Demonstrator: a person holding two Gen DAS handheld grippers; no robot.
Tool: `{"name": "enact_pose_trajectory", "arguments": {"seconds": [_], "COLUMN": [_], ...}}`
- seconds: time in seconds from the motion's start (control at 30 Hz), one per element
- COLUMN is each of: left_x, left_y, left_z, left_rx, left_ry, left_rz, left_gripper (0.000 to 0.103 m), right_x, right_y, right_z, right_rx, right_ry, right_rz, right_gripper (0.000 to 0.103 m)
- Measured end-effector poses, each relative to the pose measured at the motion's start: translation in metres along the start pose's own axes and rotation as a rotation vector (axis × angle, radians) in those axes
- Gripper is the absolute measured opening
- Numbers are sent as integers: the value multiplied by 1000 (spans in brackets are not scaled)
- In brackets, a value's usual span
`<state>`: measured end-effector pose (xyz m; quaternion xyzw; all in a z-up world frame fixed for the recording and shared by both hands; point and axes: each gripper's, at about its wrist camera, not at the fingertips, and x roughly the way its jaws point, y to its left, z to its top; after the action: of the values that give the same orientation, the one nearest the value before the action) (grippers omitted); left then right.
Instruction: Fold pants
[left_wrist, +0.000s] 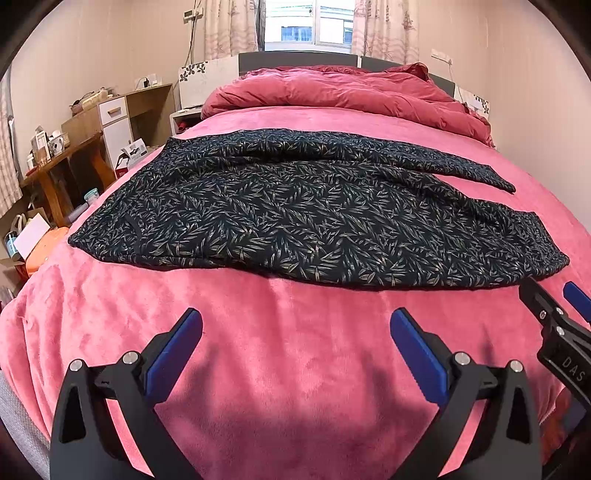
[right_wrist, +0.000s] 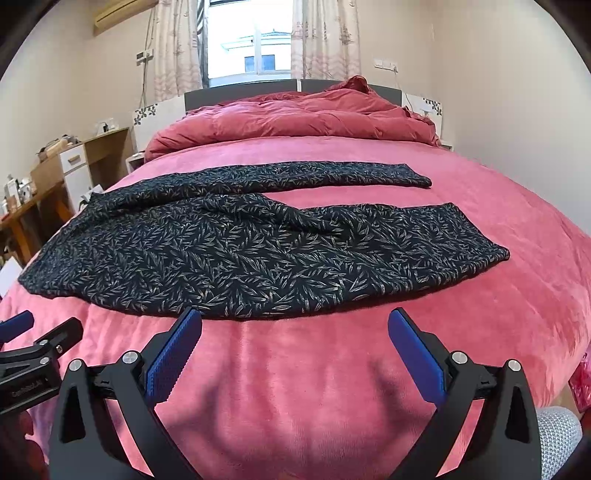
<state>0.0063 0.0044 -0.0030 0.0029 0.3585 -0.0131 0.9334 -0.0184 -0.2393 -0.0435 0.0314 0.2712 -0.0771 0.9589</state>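
Observation:
Dark leaf-print pants (left_wrist: 295, 218) lie spread across the pink bed, waist at the left, two legs reaching right; they also show in the right wrist view (right_wrist: 258, 251). My left gripper (left_wrist: 295, 321) is open and empty above the blanket, short of the pants' near edge. My right gripper (right_wrist: 295, 321) is open and empty, its left fingertip just at the near edge of the pants. The right gripper also shows at the right edge of the left wrist view (left_wrist: 554, 299), and the left gripper at the left edge of the right wrist view (right_wrist: 44, 328).
A pink blanket (left_wrist: 280, 369) covers the bed. A crumpled red duvet (left_wrist: 351, 92) lies at the headboard end. A wooden desk (left_wrist: 62, 162) and cluttered floor boxes (left_wrist: 29, 236) stand left of the bed.

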Motion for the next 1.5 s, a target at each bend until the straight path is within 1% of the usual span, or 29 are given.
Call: {"name": "enact_pose_trajectory", "arguments": {"seconds": [0.3, 0.4, 0.47, 0.5, 0.53, 0.6, 0.7, 0.77, 0.8, 0.87, 0.93, 1.0, 1.03, 1.07, 1.13, 1.23, 1.27, 1.33, 1.43, 1.47, 1.5], "left_x": [1, 2, 4, 4, 3, 4, 10, 19, 25, 33, 38, 43, 48, 53, 61, 74, 78, 85, 94, 99, 104], "left_y": [-1, 0, 4, 7, 11, 27, 53, 74, 86, 109, 129, 143, 151, 160, 177, 198, 205, 216, 230, 235, 239], "left_z": [-2, -2, -1, 0, 0, 2, 3, 3, 4, 5, 8, 10, 11, 12, 16, 19, 19, 19, 20, 20, 22], "left_rx": [2, 6, 4, -11, -29, -95, -197, -281, -327, -418, -471, -503, -518, -539, -588, -653, -673, -725, -782, -807, -817], "left_ry": [1, 8, 21, 13, 7, -7, -1, 22, 35, 49, 47, 49, 61, 72, 65, 59, 62, 55, 29, 26, 27], "left_rz": [-1, -14, -21, -27, -37, -83, -147, -187, -207, -207, -186, -156, -145, -156, -185, -200, -210, -239, -260, -272, -277], "left_gripper": [101, 101, 101, 101, 101, 101, 101, 101, 101, 101, 101, 101, 100, 97, 83, 73, 72, 69, 63, 62, 58], "right_x": [-1, -1, -1, -1, -1, 2, 11, 16, 18, 22, 26, 34, 40, 48, 60, 78, 83, 90, 97, 101, 104], "right_y": [-5, -7, -10, -13, -16, -24, -40, -56, -69, -97, -121, -146, -159, -174, -199, -238, -249, -262, -265, -263, -262], "right_z": [2, 4, 6, 7, 9, 11, 15, 17, 19, 25, 31, 37, 40, 41, 40, 31, 26, 21, 24, 27, 30], "right_rx": [19, 24, 39, 51, 65, 101, 149, 206, 263, 372, 426, 469, 496, 531, 615, 768, 818, 890, 903, 889, 880], "right_ry": [2, -3, -14, -26, -38, -39, 8, 39, 47, 51, 61, 72, 86, 105, 135, 176, 184, 188, 175, 175, 177], "right_rz": [9, 10, 32, 65, 104, 135, 111, 95, 93, 94, 67, 52, 55, 61, 67, 88, 94, 121, 127, 131, 138], "right_gripper": [100, 100, 100, 100, 100, 100, 100, 100, 100, 100, 100, 99, 96, 91, 84, 81, 78, 75, 72, 67, 65]}}
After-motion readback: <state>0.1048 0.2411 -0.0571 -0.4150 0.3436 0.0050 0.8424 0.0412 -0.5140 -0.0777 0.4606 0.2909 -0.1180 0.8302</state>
